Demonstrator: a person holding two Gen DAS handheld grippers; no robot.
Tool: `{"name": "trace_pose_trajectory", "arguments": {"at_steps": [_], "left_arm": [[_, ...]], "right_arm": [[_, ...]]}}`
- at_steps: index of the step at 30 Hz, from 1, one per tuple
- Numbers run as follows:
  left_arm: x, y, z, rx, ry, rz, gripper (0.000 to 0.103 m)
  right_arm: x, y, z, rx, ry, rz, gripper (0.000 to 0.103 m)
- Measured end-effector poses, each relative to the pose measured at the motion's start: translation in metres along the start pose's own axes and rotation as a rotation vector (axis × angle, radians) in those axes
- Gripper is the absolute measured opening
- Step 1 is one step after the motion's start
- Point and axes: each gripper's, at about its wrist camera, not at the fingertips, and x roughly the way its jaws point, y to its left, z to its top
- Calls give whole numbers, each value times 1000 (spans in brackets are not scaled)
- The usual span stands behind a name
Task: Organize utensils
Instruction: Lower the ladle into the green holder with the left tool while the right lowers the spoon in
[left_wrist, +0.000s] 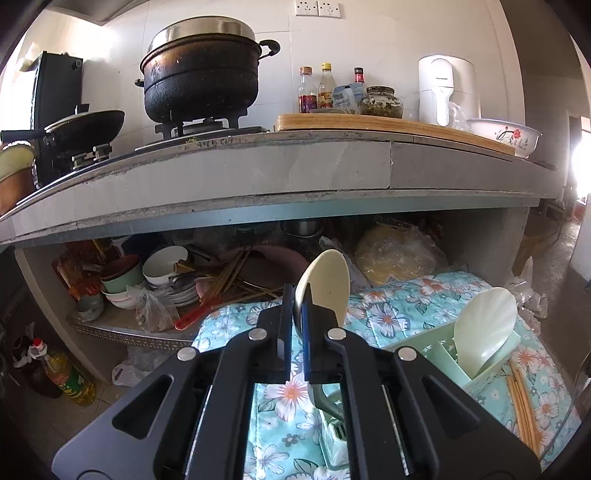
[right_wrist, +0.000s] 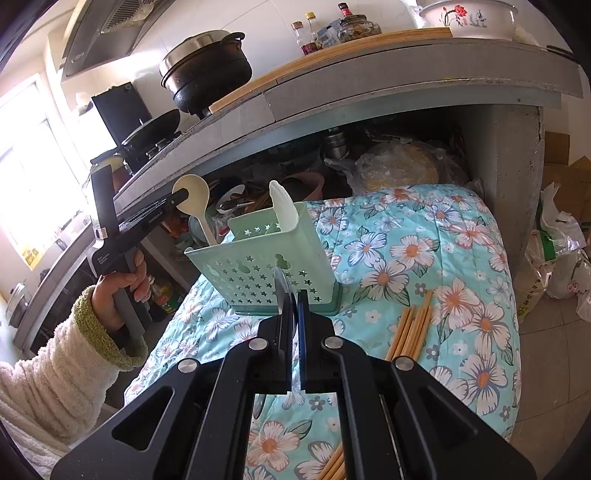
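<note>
My left gripper (left_wrist: 297, 295) is shut on a cream spoon (left_wrist: 325, 277); its bowl sticks up and its handle reaches down into a mint green utensil holder (right_wrist: 258, 258) on the floral cloth. The same spoon (right_wrist: 194, 201) and left gripper (right_wrist: 181, 197) show in the right wrist view. A shell-shaped pale ladle (left_wrist: 484, 325) stands in the holder (left_wrist: 443, 343). My right gripper (right_wrist: 293, 295) is shut on a thin dark utensil whose edge rises between its jaws, just in front of the holder. Wooden chopsticks (right_wrist: 410, 328) lie loose on the cloth, right of the holder.
The floral cloth (right_wrist: 443, 240) covers a low surface before a concrete counter (left_wrist: 258, 177). Under it a shelf holds bowls (left_wrist: 162, 264), plates and chopsticks. A black pot (left_wrist: 201, 77), wok, bottles and cutting board sit on top. Oil bottles (left_wrist: 70, 380) stand on the floor.
</note>
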Motion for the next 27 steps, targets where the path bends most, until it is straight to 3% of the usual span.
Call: {"name": "trace_pose_trajectory", "arguments": {"at_steps": [8, 21, 27], "left_arm": [[-10, 1, -8, -22, 26, -43, 6], [-29, 10, -18, -78, 29, -130, 31], [-43, 12, -20, -81, 16, -164, 36]], "right_arm": [[0, 5, 2, -8, 1, -12, 3], [-8, 17, 5, -30, -8, -31, 3], [-12, 21, 10, -38, -18, -37, 3]]}}
